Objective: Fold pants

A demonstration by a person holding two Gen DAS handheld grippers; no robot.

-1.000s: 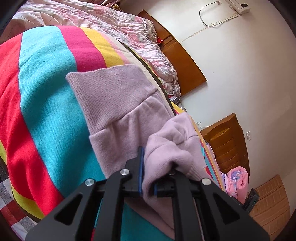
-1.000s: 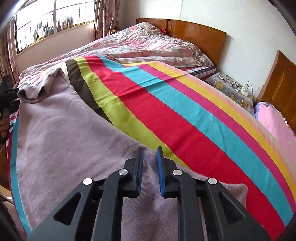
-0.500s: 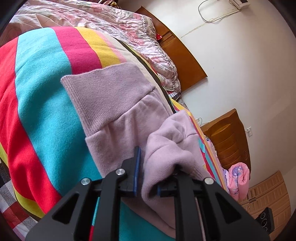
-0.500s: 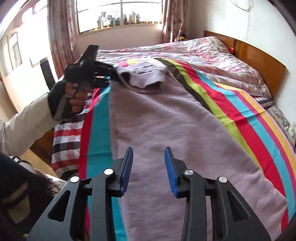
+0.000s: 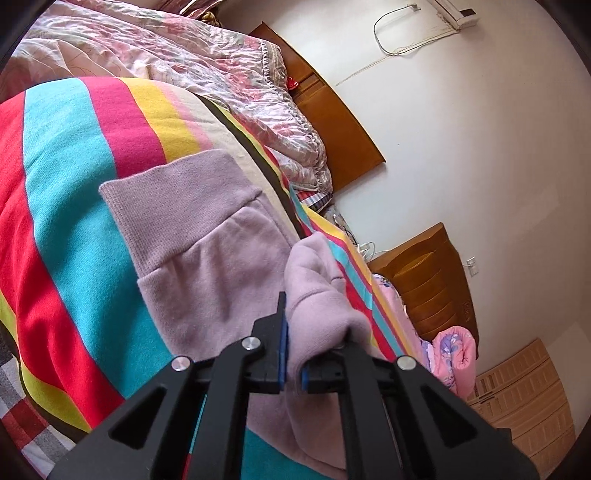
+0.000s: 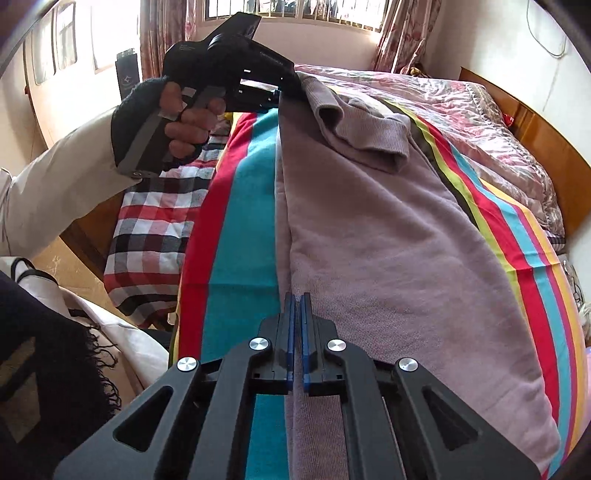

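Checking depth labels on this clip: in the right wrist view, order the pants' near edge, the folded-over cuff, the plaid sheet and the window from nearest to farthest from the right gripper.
1. Pants' near edge, at the right gripper tips.
2. Plaid sheet, left and ahead.
3. Folded-over cuff, farther up the bed, near the left gripper.
4. Window, on the far wall.

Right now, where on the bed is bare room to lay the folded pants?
Bare striped blanket lies between the pants and the plaid sheet. Beyond the pants, only narrow stripes remain before the rumpled floral quilt.
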